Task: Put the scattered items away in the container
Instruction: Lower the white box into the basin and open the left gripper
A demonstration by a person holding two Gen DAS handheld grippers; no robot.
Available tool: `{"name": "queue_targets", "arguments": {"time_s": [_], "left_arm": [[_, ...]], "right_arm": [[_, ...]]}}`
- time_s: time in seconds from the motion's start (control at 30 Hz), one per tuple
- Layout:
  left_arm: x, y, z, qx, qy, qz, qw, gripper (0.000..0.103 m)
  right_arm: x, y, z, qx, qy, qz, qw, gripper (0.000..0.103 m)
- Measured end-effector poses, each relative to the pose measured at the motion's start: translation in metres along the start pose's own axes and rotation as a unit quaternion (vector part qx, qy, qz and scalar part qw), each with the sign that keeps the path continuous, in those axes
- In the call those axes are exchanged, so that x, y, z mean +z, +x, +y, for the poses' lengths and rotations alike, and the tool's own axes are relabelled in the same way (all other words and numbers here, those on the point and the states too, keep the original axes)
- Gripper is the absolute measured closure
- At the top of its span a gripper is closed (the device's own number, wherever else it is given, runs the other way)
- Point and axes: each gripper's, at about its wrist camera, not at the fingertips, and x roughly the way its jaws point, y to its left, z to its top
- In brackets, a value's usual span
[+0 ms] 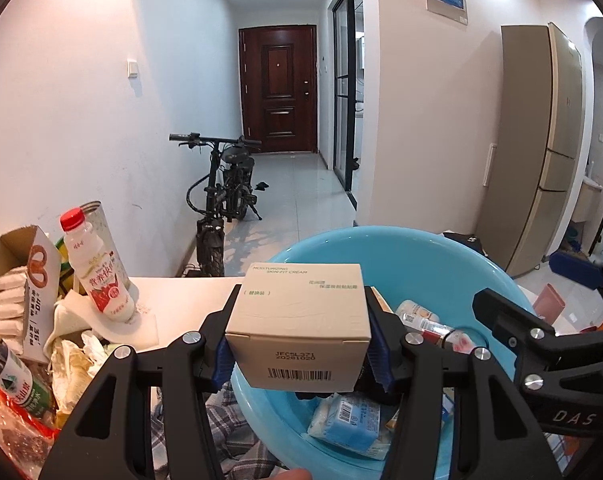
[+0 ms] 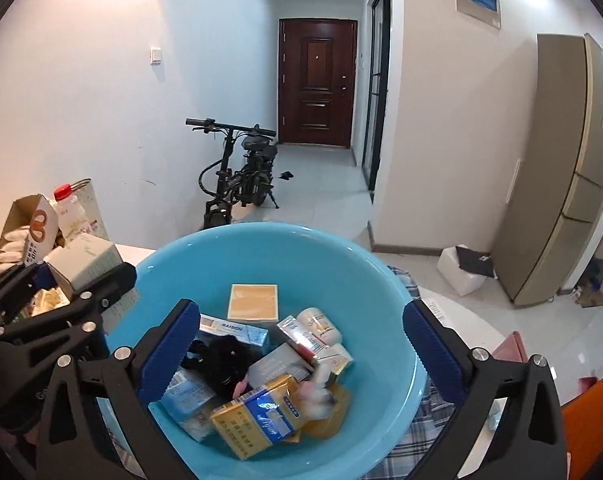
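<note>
My left gripper [image 1: 297, 354] is clamping a cream-coloured carton [image 1: 297, 332] between its blue pads, holding it over the near rim of the blue basin [image 1: 453, 252]. My right gripper [image 2: 297, 344] is standing wide with nothing between its pads, hovering above the basin's contents: a yellow packet [image 2: 257, 420] at 6 o'clock, a black plush toy [image 2: 225, 364] at 9, a tan box [image 2: 253, 303] at 12. Farther off, at 10 o'clock, a red-capped bottle [image 1: 99, 272] is waiting on the table [image 1: 193, 300].
</note>
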Motion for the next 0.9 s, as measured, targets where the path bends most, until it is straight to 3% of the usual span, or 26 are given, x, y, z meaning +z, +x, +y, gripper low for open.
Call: {"name": "queue_targets", "arguments": {"time_s": [0.9], "left_arm": [[-0.001,0.0011,-0.0028,-0.017,0.002,0.004,0.9998,0.05]], "right_arm": [[0.0017,-0.0012,-0.0065,-0.017,0.003,0.006,1.0,0.0]]}}
